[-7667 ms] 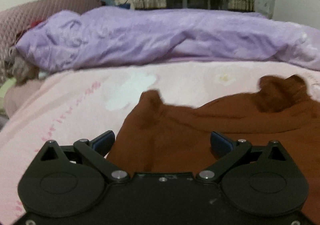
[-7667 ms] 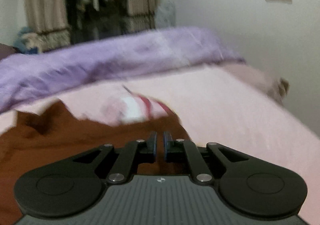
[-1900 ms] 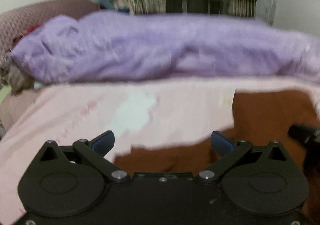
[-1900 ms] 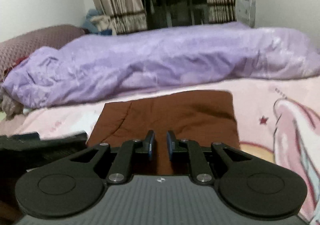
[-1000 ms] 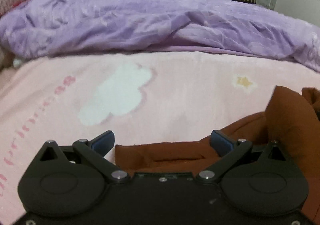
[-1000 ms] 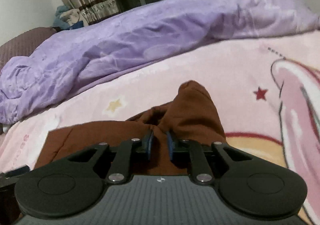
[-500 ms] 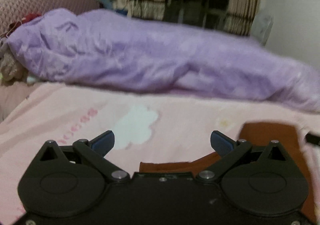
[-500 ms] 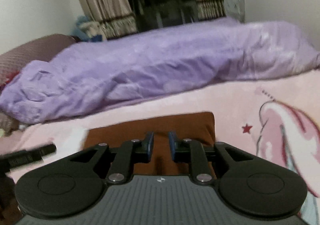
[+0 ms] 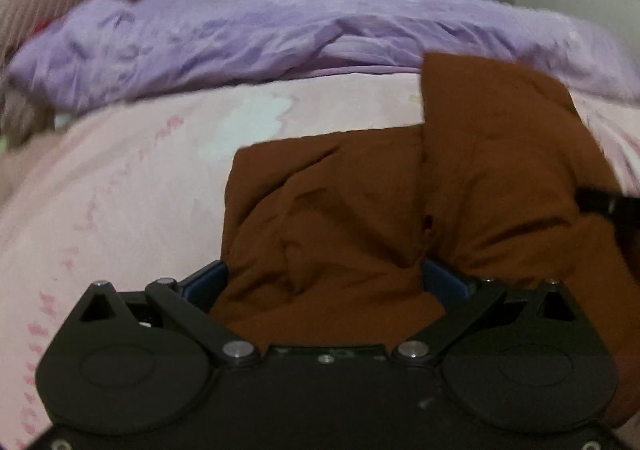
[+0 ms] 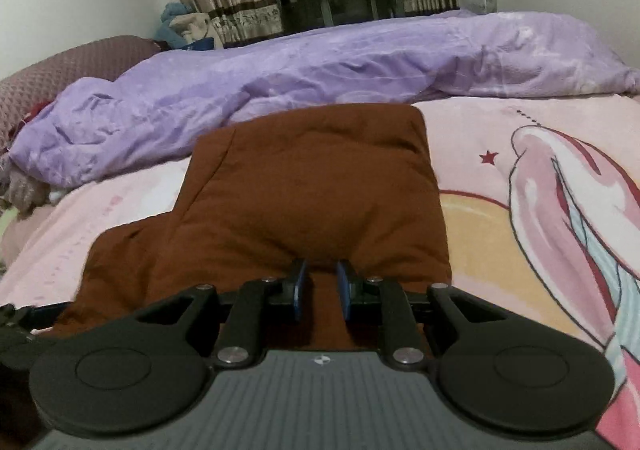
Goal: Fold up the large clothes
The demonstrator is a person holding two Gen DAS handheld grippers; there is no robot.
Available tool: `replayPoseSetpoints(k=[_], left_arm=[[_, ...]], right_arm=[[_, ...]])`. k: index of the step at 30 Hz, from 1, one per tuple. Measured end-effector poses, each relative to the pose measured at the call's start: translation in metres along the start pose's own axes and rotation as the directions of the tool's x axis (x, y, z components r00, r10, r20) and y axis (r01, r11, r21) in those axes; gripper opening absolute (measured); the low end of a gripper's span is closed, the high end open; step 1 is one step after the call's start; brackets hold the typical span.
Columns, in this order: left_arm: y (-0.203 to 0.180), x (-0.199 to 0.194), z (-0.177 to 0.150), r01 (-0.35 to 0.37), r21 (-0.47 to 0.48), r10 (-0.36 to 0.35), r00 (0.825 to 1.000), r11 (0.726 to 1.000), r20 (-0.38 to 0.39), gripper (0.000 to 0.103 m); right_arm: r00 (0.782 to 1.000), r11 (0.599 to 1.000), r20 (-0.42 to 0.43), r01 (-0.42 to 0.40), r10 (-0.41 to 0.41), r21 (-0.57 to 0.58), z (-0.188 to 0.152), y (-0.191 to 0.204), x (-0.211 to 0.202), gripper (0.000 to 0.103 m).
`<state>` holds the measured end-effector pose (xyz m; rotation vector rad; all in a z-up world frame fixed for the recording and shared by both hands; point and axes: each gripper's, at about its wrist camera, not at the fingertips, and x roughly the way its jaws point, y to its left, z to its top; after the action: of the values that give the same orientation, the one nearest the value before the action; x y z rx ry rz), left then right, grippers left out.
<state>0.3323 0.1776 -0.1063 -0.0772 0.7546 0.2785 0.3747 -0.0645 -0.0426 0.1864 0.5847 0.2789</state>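
On pink blanket [image 10: 500, 250], at twelve o'clock from both claws, brown garment [image 10: 312, 185] lies half folded. Right gripper [image 10: 322, 286] nearly closed, pinching near hem to carry fold. Left gripper [image 9: 324, 282] jaws wide, cloth bunched between, pads seemingly not pressing.

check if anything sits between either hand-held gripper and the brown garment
Nothing visible does. The rust-brown fabric garment already lies between the fingers of both the right hand-held gripper and the wide-open left hand-held gripper.

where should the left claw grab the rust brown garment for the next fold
Take the rust brown cloth garment at its near left corner, coming in low from the near edge of the pink blanket. The cloth lies bunched there, while the right side is already raised by the right claw.
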Motion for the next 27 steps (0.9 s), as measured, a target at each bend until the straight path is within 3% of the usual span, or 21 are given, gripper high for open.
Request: replayPoseSetpoints(k=[6,11,14,19,22,27], left_arm=[[-0.007,-0.043,0.009,-0.092,0.100,0.082,0.992,0.991,0.093,0.103],[0.000,-0.085,0.009,-0.036,0.098,0.020,0.986,0.995,0.164,0.103],[-0.006,-0.086,0.006,-0.023,0.114,0.005,0.988,0.993,0.155,0.103],[-0.016,-0.038,-0.013,-0.050,0.144,0.050,0.999,0.988,0.005,0.103],[-0.016,-0.043,-0.016,-0.065,0.118,0.062,0.998,0.991,0.032,0.103],[-0.023,-0.078,-0.011,-0.109,0.171,0.090,0.989,0.979,0.114,0.103]], right_arm=[[1.000,1.000,0.012,-0.029,0.029,0.012,0.012,-0.002,-0.034,0.023],[0.998,0.998,0.029,-0.063,0.064,-0.005,0.017,-0.003,-0.062,0.023],[0.996,0.996,0.012,-0.084,0.084,-0.020,0.015,0.000,-0.072,0.023],[0.994,0.997,-0.082,-0.080,0.078,-0.019,-0.007,0.002,-0.048,0.023],[0.994,0.997,-0.072,-0.076,0.076,0.009,-0.021,-0.004,-0.036,0.022],[0.997,0.997,-0.040,-0.071,0.070,-0.028,-0.016,0.003,-0.076,0.023]])
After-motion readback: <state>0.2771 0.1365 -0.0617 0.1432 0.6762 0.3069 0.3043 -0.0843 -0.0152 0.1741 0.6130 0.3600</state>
